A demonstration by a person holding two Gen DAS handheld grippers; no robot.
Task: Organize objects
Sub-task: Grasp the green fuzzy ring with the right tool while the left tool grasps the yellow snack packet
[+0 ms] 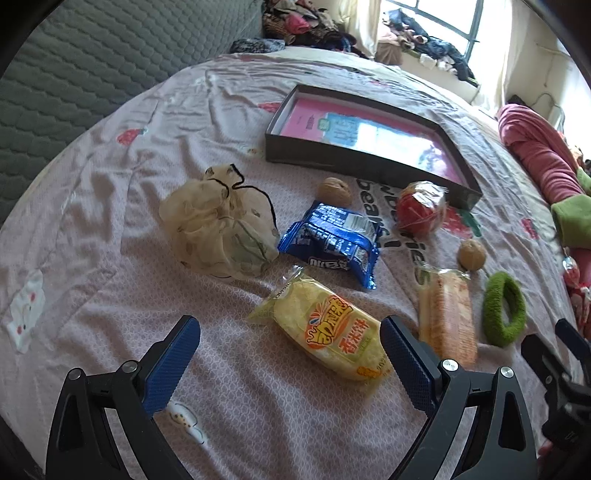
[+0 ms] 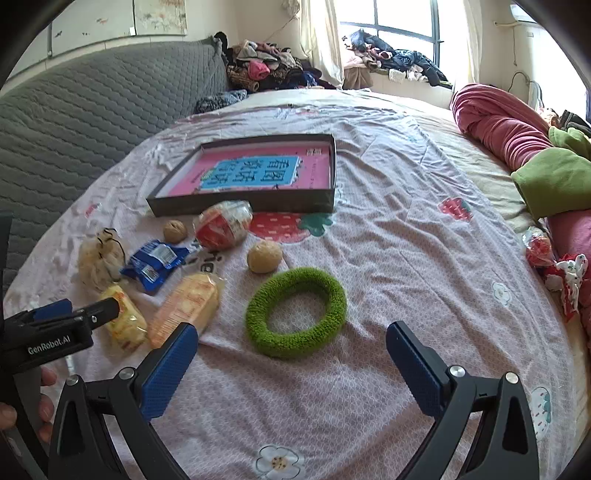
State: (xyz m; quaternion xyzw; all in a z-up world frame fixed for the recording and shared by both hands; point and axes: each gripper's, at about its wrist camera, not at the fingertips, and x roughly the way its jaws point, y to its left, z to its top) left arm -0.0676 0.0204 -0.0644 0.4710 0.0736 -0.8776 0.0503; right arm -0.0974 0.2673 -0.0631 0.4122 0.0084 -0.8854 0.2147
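both grippers hover spread over a bed [image 2: 388, 229] strewn with snacks

left gripper [image 1: 290, 354] gapes by the yellow rice cracker pack [image 1: 328, 332]; right gripper [image 2: 291, 360] gapes before the green ring [image 2: 295, 312]; both hold nothing; 2 walnuts, blue pack [image 1: 332, 240] lie near the shallow box [image 2: 332, 166]

I see the pink patterned bedsheet [image 2: 388, 229] under everything. Left of it stands a grey quilted headboard [image 2: 92, 122]. Beyond its far edge, heaped clothes [image 2: 266, 66] sit beside a bright window [image 2: 399, 22]; a rolled pink blanket [image 2: 498, 125] lies along its right.
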